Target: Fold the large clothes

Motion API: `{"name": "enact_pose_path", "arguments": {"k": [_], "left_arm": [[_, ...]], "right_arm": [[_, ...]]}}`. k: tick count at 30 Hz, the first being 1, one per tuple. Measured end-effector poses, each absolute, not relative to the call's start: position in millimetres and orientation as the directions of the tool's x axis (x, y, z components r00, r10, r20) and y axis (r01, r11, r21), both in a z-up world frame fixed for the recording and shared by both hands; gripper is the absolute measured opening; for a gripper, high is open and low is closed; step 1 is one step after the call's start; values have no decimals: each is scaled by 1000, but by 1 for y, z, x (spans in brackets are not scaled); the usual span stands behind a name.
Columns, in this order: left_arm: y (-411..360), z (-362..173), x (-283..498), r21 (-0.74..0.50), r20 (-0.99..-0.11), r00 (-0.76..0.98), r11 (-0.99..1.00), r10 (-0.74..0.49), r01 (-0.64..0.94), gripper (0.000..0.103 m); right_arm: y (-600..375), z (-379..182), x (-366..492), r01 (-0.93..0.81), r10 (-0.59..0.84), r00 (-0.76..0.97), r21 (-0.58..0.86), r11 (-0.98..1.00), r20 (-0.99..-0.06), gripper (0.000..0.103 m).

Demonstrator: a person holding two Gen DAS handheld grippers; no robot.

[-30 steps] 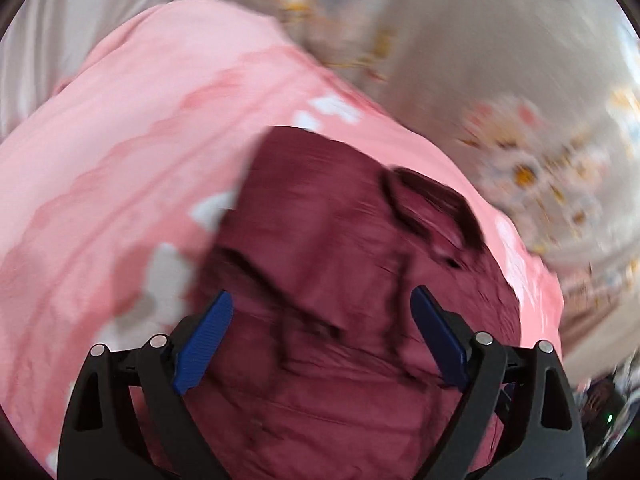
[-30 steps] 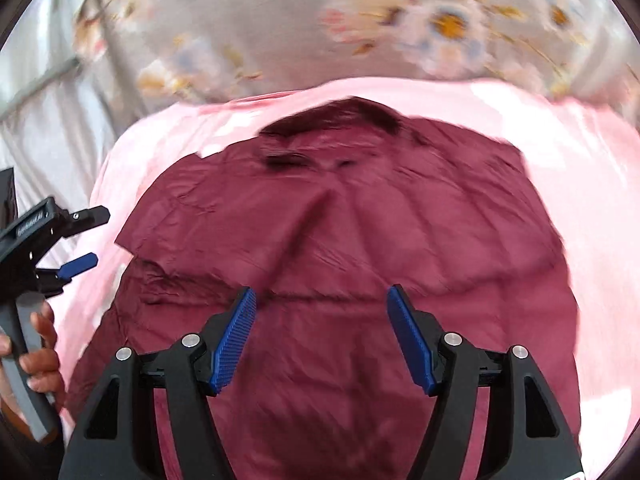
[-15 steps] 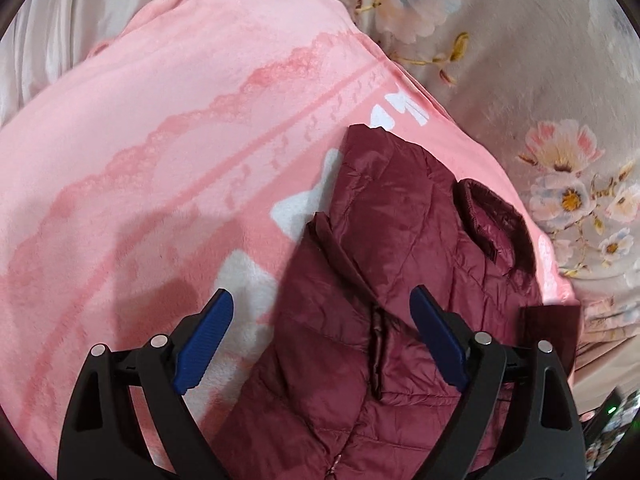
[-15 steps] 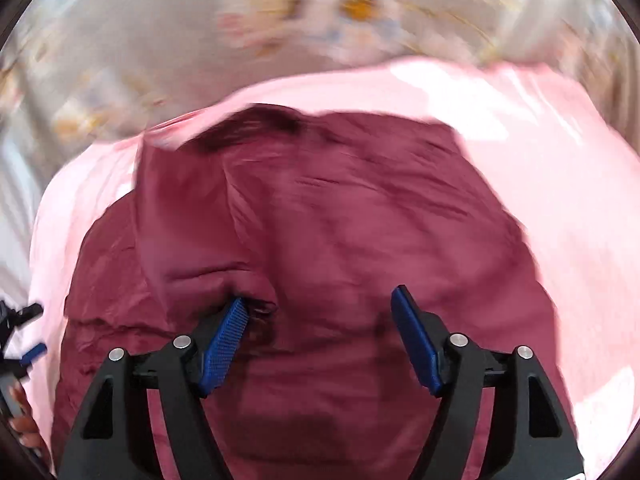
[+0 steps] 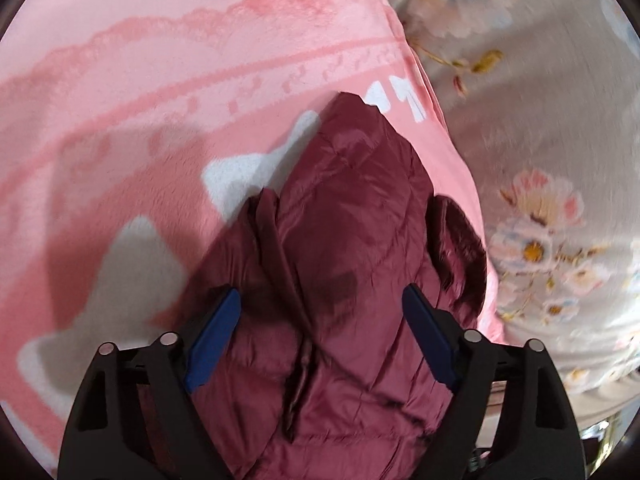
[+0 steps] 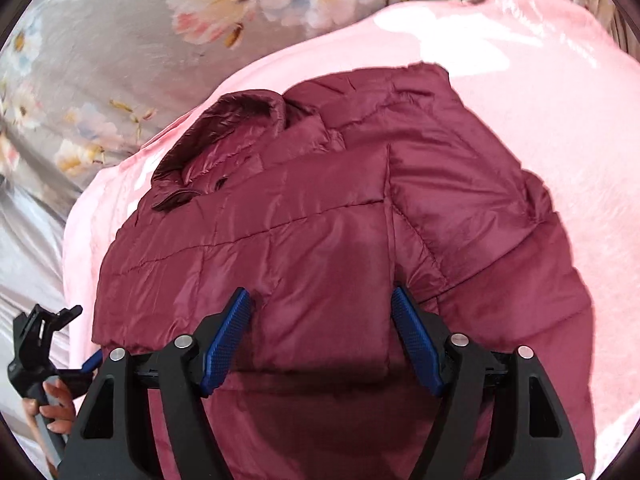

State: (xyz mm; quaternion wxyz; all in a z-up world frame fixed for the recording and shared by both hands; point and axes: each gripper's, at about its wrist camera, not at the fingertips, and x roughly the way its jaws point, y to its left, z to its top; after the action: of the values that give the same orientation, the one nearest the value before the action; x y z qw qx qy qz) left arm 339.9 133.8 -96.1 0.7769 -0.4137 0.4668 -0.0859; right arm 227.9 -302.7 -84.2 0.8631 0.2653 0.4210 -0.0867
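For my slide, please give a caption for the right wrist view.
Open right gripper above a partly folded maroon puffer jacket on a pink blanket.

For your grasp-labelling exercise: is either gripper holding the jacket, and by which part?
Nothing is held. Both the left gripper and right gripper hover open over the maroon jacket, fingers spread.

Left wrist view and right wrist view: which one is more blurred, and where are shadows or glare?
Left wrist view: floral sheet is motion-smeared; a soft shadow lies on the pink blanket. Right wrist view: sharper; the maroon jacket shows crisp quilting; its pink blanket is glared near the top right; fisheye bends both.
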Motion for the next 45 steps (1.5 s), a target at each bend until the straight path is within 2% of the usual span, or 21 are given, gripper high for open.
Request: {"name": "enact_pose_path", "arguments": {"k": [1,2,3,4,6,8,10,12,16,20,22,23,25,28,29,30,34,38,40,43,45], "left_arm": [[135,-97,343,-725,-655,547,638,-522,-259,67],[137,-98,345,-725,-655,547,636,-521,-263,58],[138,-98,346,-726,-655,549,634,-519,-266,49],[141,-97,347,-726,-654,552,634,-517,-267,45],[143,-93,346,-719,-656,560,644,-505,-261,25],[142,-88,345,-682,-675,574,690,-464,-244,19],[138,-87,345,-639,-699,574,733,-427,-233,8],[134,-92,346,-629,-709,560,744,-428,-227,7],[128,-99,345,-620,-722,540,750,-433,-229,7],[129,-100,346,-622,-724,536,747,-434,-234,8],[129,-101,349,-626,-724,534,741,-437,-244,7],[129,-100,349,-621,-727,534,746,-431,-243,7],[128,-93,346,-600,-727,555,766,-404,-229,0],[126,-73,335,-529,-722,613,827,-320,-192,0],[125,-71,334,-514,-724,618,837,-307,-186,0],[123,-72,334,-502,-728,615,846,-304,-176,0],[114,-98,340,-448,-783,556,873,-279,-193,0],[110,-101,339,-407,-788,564,897,-249,-172,0],[106,-97,340,-373,-799,556,914,-229,-161,1],[107,-90,334,-359,-805,552,919,-218,-161,5],[109,-80,324,-335,-803,563,930,-199,-149,24]], "right_arm": [[-301,-83,229,359,78,627,377,854,-775,40],[-300,-79,231,339,90,630,378,862,-771,21],[-299,-67,230,318,92,651,381,868,-753,14],[-298,-55,226,305,75,674,369,878,-735,13],[-295,-34,221,290,26,701,318,903,-712,12],[-289,-20,218,273,-39,707,222,936,-706,12],[-287,-25,220,274,-64,692,180,945,-719,12],[-289,-38,223,273,-46,665,186,944,-746,12],[-295,-69,217,290,41,624,281,915,-780,29],[-293,-71,214,281,38,642,281,918,-766,31],[-291,-66,219,260,35,650,266,928,-759,23],[-290,-62,219,252,31,656,257,933,-754,9],[-286,-36,211,209,23,715,245,947,-698,8],[-285,-5,193,159,11,794,224,962,-608,8],[-284,-7,194,162,-17,793,183,970,-609,8],[-286,-21,202,179,-48,755,136,974,-654,7],[-303,-90,222,245,-30,617,156,957,-786,7],[-305,-94,221,257,-36,618,158,954,-785,7],[-310,-89,218,269,-31,617,174,947,-786,11],[-318,-74,195,314,-79,634,162,935,-770,28],[-323,-64,181,351,-125,647,149,925,-752,37]]}}
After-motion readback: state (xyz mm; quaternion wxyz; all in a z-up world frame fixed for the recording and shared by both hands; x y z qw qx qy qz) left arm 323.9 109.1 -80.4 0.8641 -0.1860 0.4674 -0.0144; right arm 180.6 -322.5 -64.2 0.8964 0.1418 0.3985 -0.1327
